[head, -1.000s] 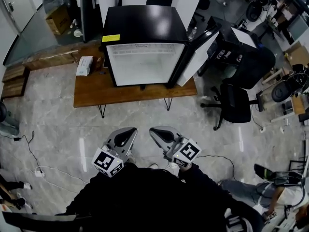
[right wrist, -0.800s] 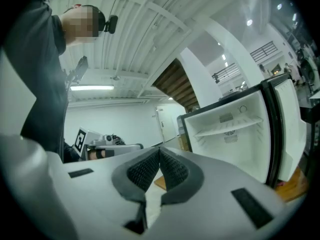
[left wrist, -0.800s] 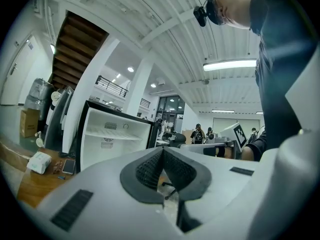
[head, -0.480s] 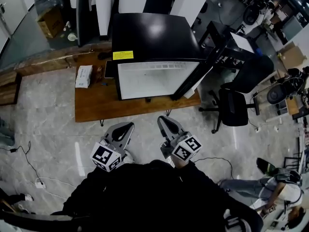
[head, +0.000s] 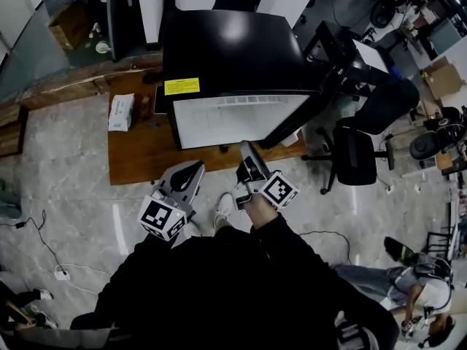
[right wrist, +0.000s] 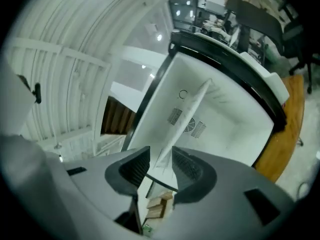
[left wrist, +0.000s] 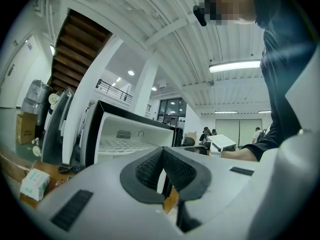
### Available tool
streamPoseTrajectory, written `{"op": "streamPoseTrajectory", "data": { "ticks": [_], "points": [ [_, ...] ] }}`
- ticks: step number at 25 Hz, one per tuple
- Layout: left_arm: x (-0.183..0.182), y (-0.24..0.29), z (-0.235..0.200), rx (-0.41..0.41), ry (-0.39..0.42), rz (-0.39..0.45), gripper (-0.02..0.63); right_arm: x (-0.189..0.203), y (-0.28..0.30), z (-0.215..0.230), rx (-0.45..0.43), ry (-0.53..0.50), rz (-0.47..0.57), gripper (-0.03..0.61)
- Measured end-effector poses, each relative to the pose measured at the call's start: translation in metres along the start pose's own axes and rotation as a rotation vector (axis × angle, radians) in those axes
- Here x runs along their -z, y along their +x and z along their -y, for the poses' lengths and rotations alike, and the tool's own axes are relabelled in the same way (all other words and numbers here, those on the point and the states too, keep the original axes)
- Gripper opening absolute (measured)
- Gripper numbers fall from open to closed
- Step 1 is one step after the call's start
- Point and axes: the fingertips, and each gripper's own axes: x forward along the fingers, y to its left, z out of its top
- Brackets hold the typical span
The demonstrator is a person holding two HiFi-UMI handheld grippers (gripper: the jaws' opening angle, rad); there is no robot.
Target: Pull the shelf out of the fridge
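Progress: not begun. The shelf sat inside the open fridge, upper centre of the head view, on the wooden surface.
Remaining: reach in, grip the shelf's front edge, draw it out.
Right gripper: jaws had just been opening; narrowly apart, nothing between them, lined up on the shelf.
Left gripper: pads together, holding nothing.

A yellow label on the black fridge top carries print too small to read; no other text is legible.
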Motion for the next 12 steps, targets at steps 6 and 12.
{"op": "streamPoseTrajectory", "data": {
  "ticks": [6,12],
  "points": [
    [-0.008,0.039,-0.017,-0.056,0.007,0.001,0.006,-0.021,0.049,0.07,0.129,0.302,0.093,0.213],
    [-0.01,0.072,-0.034,-0.105,0.008,-0.016,0.006,-0.035,0.112,0.099,0.092,0.421,0.106,0.267]
  ]
}}
